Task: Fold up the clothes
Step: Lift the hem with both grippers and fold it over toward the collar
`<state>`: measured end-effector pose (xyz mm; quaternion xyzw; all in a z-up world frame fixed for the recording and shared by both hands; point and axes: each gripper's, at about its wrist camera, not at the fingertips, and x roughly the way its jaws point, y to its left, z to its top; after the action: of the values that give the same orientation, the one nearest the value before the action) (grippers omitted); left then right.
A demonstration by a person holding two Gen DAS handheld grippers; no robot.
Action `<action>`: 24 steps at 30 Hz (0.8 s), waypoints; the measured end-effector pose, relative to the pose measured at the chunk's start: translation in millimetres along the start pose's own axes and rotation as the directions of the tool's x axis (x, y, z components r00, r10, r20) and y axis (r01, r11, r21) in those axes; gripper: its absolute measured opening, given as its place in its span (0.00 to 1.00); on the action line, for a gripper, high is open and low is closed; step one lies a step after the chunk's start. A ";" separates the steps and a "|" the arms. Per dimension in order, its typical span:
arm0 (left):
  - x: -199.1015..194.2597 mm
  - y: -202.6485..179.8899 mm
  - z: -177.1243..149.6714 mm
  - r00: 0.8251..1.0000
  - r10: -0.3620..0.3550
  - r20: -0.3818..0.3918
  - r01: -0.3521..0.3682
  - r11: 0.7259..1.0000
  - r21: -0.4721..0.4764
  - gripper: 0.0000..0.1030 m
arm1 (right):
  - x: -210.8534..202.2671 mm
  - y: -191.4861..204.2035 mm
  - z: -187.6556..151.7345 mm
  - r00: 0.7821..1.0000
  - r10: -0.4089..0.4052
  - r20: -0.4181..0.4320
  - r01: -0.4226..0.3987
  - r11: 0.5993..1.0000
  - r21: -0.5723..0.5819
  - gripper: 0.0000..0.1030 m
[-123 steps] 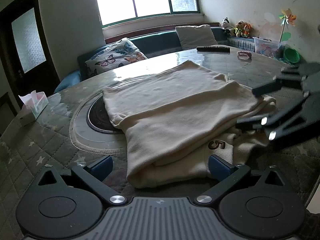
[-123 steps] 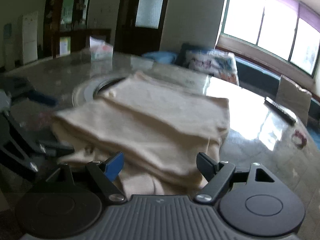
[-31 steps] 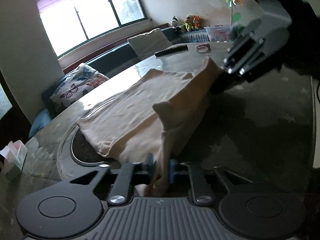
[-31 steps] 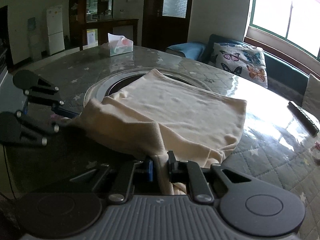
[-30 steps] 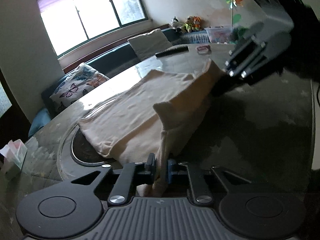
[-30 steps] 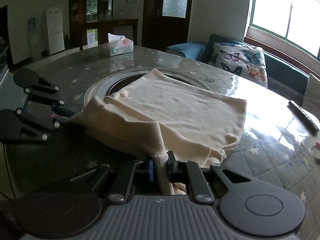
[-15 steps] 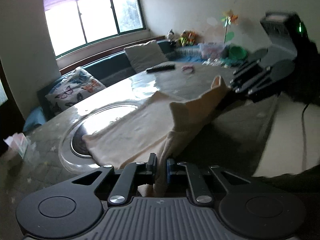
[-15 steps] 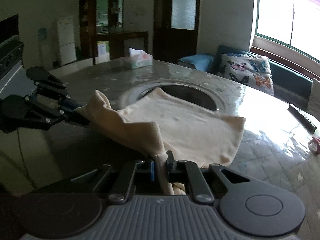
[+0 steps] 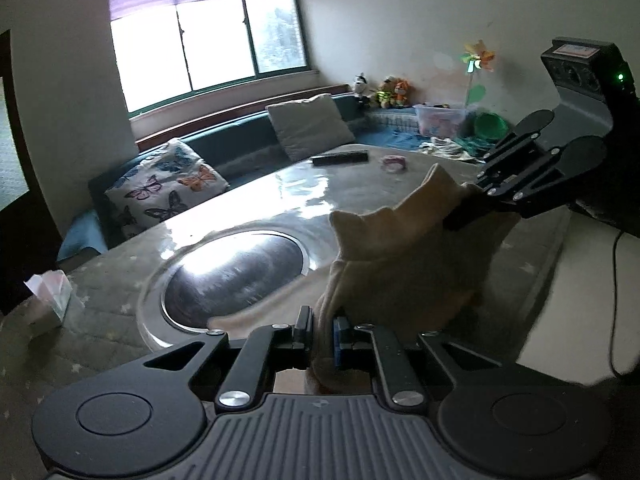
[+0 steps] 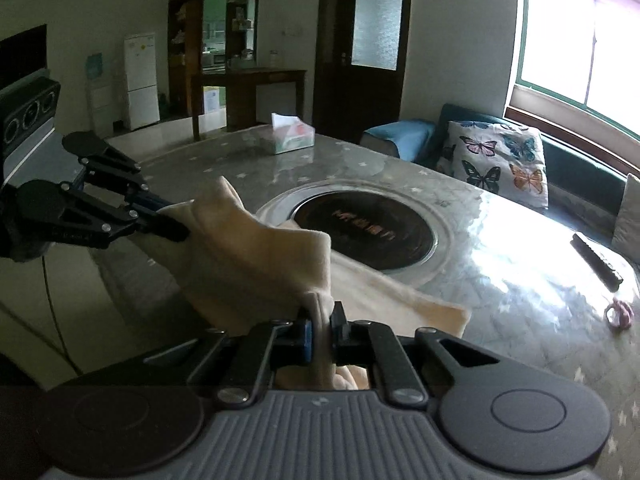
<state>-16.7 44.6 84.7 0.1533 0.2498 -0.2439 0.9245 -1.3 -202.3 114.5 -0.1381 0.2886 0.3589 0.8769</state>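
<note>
Cream fabric: one garment [image 9: 404,264] is in play, lifted at its near edge above the table [image 9: 120,320].

Left wrist view: the left gripper [image 9: 322,330] has its jaws closed tight on a bunched fold of the garment. The right gripper [image 9: 466,216] appears at upper right, pinching another point on the same raised edge, so the cloth hangs slack between the two. A trailing strip of the garment lies on the table beside the inset round hob [image 9: 234,276].

Right wrist view: the right gripper [image 10: 322,334] is likewise clamped on the garment. The left gripper [image 10: 168,220] enters from the left, holding the far corner. The lower part of the garment rests on the table just beside the hob.

Judged step: the held edge is being carried, either to lay a fold over the resting part or to lift the piece clear; the pictures fit both. The next move calls for both grips to stay level and evenly spaced, so the edge lands straight.

Count: one garment, two grippers, one tissue box [image 10: 292,134], one remote control [image 10: 596,260].
</note>
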 end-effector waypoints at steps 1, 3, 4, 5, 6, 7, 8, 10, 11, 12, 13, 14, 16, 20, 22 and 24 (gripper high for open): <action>9.3 6.4 3.9 1.000 0.003 -0.007 -0.003 1.000 -0.005 0.11 | 6.3 -6.4 5.4 1.000 0.000 -0.004 0.000 1.000 0.005 0.07; 30.2 19.6 11.2 1.000 0.012 -0.024 -0.013 1.000 -0.015 0.11 | 22.5 -20.4 16.5 1.000 0.006 -0.022 -0.006 1.000 0.011 0.07; 41.2 25.4 13.4 0.999 0.014 -0.036 -0.015 1.000 -0.024 0.11 | 30.7 -27.0 21.5 0.999 0.009 -0.031 -0.008 1.000 0.016 0.07; 52.2 31.3 14.7 0.999 0.012 -0.049 -0.014 0.999 -0.037 0.11 | 41.1 -34.5 26.4 0.999 0.012 -0.044 -0.011 1.000 0.023 0.07; 64.0 37.3 16.0 0.998 0.011 -0.065 -0.014 0.999 -0.049 0.11 | 52.8 -41.9 29.7 0.998 0.016 -0.061 -0.014 0.999 0.033 0.07; 76.3 43.3 16.5 0.997 0.009 -0.082 -0.014 0.998 -0.061 0.11 | 63.3 -47.8 30.8 0.997 0.018 -0.077 -0.015 0.999 0.045 0.07; 88.6 49.2 16.8 0.995 0.007 -0.100 -0.014 0.997 -0.071 0.11 | 73.9 -53.7 31.9 0.995 0.021 -0.093 -0.016 0.998 0.056 0.07; 110.3 59.0 14.4 0.990 0.002 -0.138 -0.016 0.995 -0.098 0.11 | 95.0 -65.5 34.1 0.992 0.027 -0.124 -0.017 0.997 0.079 0.07; 120.7 63.8 12.4 0.988 0.000 -0.157 -0.017 0.994 -0.109 0.11 | 105.5 -71.3 35.2 0.990 0.030 -0.140 -0.017 0.996 0.091 0.07; 129.1 67.9 9.9 0.985 0.005 -0.175 -0.027 0.992 -0.121 0.12 | 116.1 -77.2 36.3 0.987 0.033 -0.155 -0.017 0.995 0.102 0.07; 134.7 70.6 6.2 0.982 0.012 -0.187 -0.036 0.991 -0.126 0.14 | 125.0 -81.5 33.8 0.986 0.031 -0.166 -0.011 0.993 0.116 0.11; 139.9 72.4 3.6 0.981 0.022 -0.193 -0.047 0.991 -0.127 0.15 | 132.5 -84.4 28.1 0.985 0.022 -0.172 0.001 0.991 0.132 0.12; 146.0 74.7 -0.2 0.978 0.057 -0.203 -0.083 0.988 -0.126 0.21 | 145.9 -91.4 18.8 0.982 0.011 -0.188 0.020 0.986 0.167 0.17; 149.8 80.1 -5.3 0.968 0.115 -0.222 -0.145 0.982 -0.124 0.33 | 150.2 -104.6 1.4 0.984 -0.065 -0.168 0.102 0.969 0.225 0.42; 148.2 83.6 -6.1 0.963 0.151 -0.222 -0.183 0.974 -0.132 0.41 | 143.8 -111.7 -3.2 0.983 -0.106 -0.148 0.142 0.955 0.259 0.42; 144.3 86.9 -4.1 0.961 0.173 -0.216 -0.208 0.967 -0.150 0.41 | 132.7 -119.1 -6.7 0.979 -0.159 -0.126 0.190 0.936 0.296 0.43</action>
<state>136.7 64.7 17.9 0.1203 0.3459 -0.1144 0.9235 156.8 -216.3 33.0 -0.0432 0.3710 0.2228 0.9005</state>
